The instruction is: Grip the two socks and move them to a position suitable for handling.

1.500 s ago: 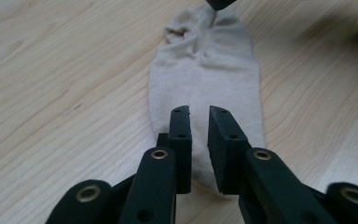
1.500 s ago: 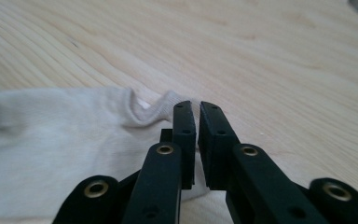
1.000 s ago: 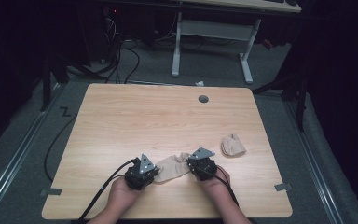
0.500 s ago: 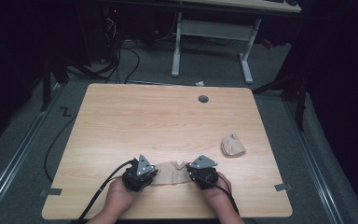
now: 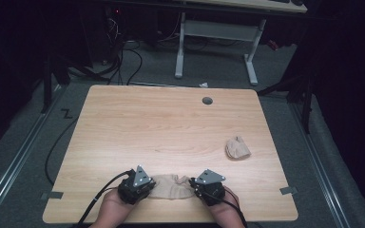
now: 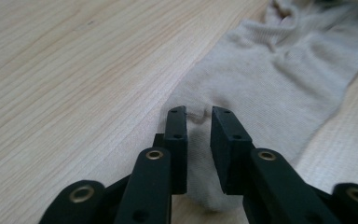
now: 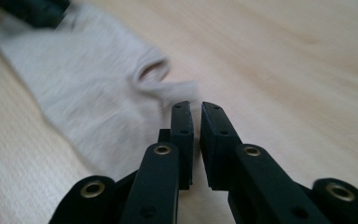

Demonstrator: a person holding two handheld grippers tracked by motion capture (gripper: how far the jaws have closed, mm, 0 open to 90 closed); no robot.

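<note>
A: Status at the near edge of the table point(image 5: 123, 118)?
B: Both hands there. Left tongs point(image 6: 198, 122) and right tongs point(image 7: 195, 115) sit at opposite ends of the flat sock point(image 5: 171, 186), which lies along the near edge, about mid-width

A: Jaw state?
B: Left: jaws have just been opening, narrow gap now, sock end lies under and between the tips, pads not pressing on it. Right: also just been opening, slim gap, nothing between them; the sock's cuff end lies just ahead and to one side of the tips

A: So the sock's free?
B: Looks released, flat on the wood

A: Anything farther out?
B: Balled sock point(image 5: 237, 147) toward the right edge, well apart. Cable hole point(image 5: 207, 100) near the far edge
</note>
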